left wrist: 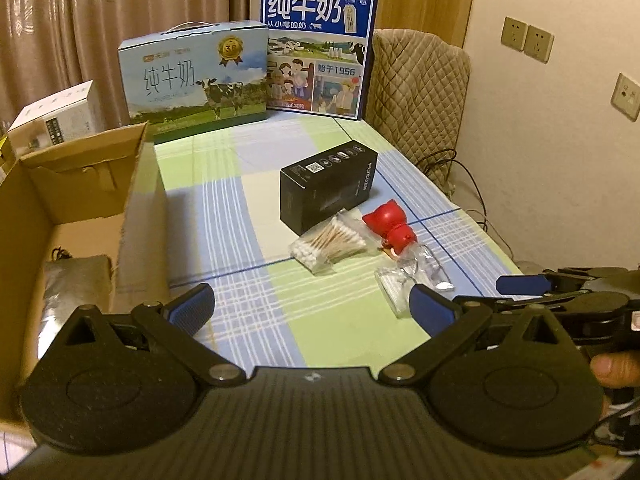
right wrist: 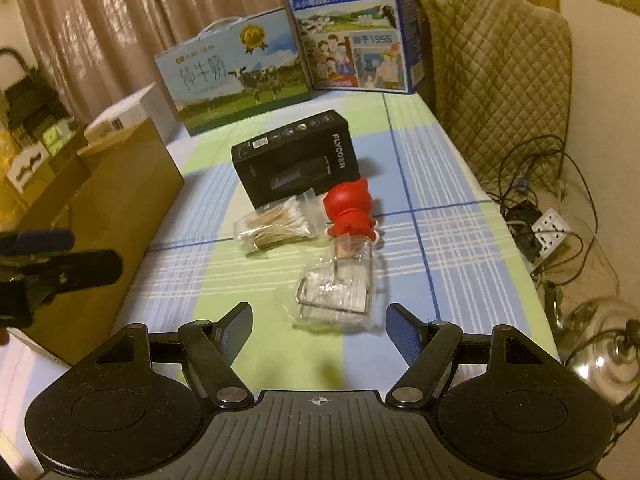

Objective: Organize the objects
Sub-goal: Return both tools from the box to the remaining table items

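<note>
On the checked tablecloth (left wrist: 280, 332) lie a black box (left wrist: 328, 184) (right wrist: 296, 156), a bag of cotton swabs (left wrist: 328, 246) (right wrist: 276, 226), a red pig figure (left wrist: 390, 228) (right wrist: 352, 210) and a clear plastic packet (left wrist: 416, 276) (right wrist: 340, 292). An open cardboard box (left wrist: 76, 216) (right wrist: 120, 200) stands at the left with a silver pouch (left wrist: 76, 292) inside. My left gripper (left wrist: 312, 312) is open and empty, short of the objects. My right gripper (right wrist: 320, 332) is open and empty, just before the clear packet; it also shows in the left wrist view (left wrist: 560, 284).
Two milk cartons (left wrist: 196, 76) (left wrist: 318, 52) stand at the table's far end. A white box (left wrist: 56, 116) sits behind the cardboard box. A quilted chair (right wrist: 500, 80), cables and a power strip (right wrist: 548, 232) are to the right of the table.
</note>
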Motion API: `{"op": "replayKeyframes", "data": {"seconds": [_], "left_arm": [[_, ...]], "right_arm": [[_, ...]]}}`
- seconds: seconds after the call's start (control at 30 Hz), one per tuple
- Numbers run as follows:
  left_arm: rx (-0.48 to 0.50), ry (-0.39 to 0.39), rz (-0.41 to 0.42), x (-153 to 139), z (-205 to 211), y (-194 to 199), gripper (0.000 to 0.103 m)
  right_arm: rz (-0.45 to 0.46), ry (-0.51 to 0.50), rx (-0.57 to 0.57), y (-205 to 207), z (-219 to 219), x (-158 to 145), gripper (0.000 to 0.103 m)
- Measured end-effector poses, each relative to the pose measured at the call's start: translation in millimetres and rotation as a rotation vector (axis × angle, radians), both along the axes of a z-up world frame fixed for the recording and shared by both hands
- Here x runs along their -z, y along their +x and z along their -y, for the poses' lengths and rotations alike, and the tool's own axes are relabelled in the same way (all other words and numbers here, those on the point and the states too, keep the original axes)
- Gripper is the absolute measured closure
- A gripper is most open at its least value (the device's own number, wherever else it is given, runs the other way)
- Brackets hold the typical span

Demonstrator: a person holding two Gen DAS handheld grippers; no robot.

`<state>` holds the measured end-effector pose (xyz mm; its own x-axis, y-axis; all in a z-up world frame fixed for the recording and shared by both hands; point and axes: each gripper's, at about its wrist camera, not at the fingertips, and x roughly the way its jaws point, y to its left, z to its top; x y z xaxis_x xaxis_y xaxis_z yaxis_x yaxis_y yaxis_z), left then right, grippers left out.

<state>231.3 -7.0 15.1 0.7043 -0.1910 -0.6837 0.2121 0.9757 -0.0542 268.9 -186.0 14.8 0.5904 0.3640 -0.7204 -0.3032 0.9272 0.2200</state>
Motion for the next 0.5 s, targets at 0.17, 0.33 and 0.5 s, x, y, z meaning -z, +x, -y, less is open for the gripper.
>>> {"op": "replayKeyframes", "data": {"seconds": [0.17,0.33,0.5], "left_arm": [[-0.004,0.019,0.010,13,1,23,0.001],[0.001,0.020,0.004,21,-1,39,0.001],[0.001,0.039,0.001,27,0,49,0.001]], "right_arm": [[-0.035,-0.034,-0.010,23,-6,11,0.032],[-0.070,-0.074,-0.023,44,-12,24,0.032],[-0.098,-0.077,-0.032,56,-15,34,0.032]]}}
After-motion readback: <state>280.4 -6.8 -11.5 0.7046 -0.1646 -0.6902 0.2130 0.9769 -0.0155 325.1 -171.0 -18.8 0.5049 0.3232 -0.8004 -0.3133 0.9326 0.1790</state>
